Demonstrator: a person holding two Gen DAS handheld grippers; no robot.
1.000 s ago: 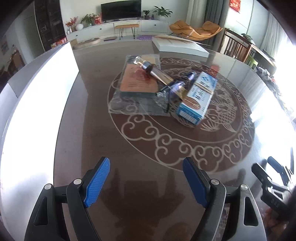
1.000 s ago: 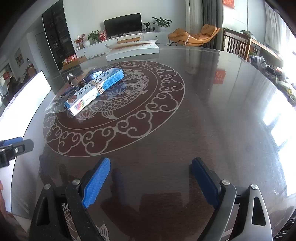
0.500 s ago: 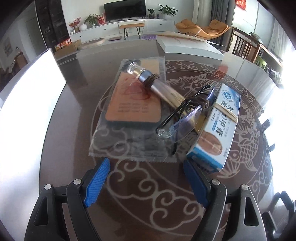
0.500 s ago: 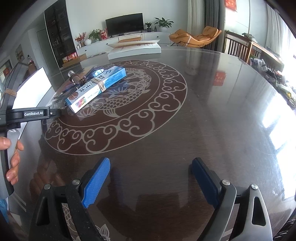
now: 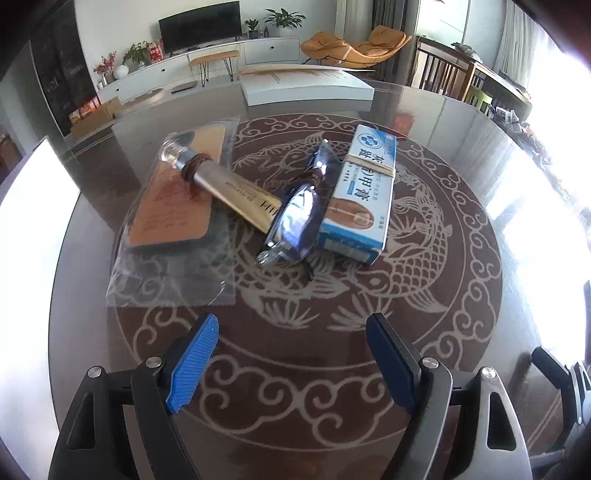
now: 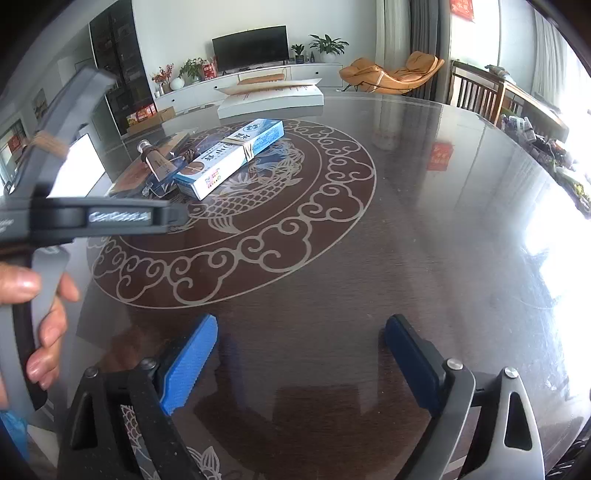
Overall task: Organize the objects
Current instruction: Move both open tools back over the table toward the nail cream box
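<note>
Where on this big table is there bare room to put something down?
The right half of the table, from the blue box across to the window glare, is bare, as is the strip before the open right tool. It is crowded where glasses, tube and plastic packet overlap.

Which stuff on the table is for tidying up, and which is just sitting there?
For tidying: tube, glasses, blue box, plastic pouch, all piled together.

Just there: big white box, TV, orange chair.
</note>
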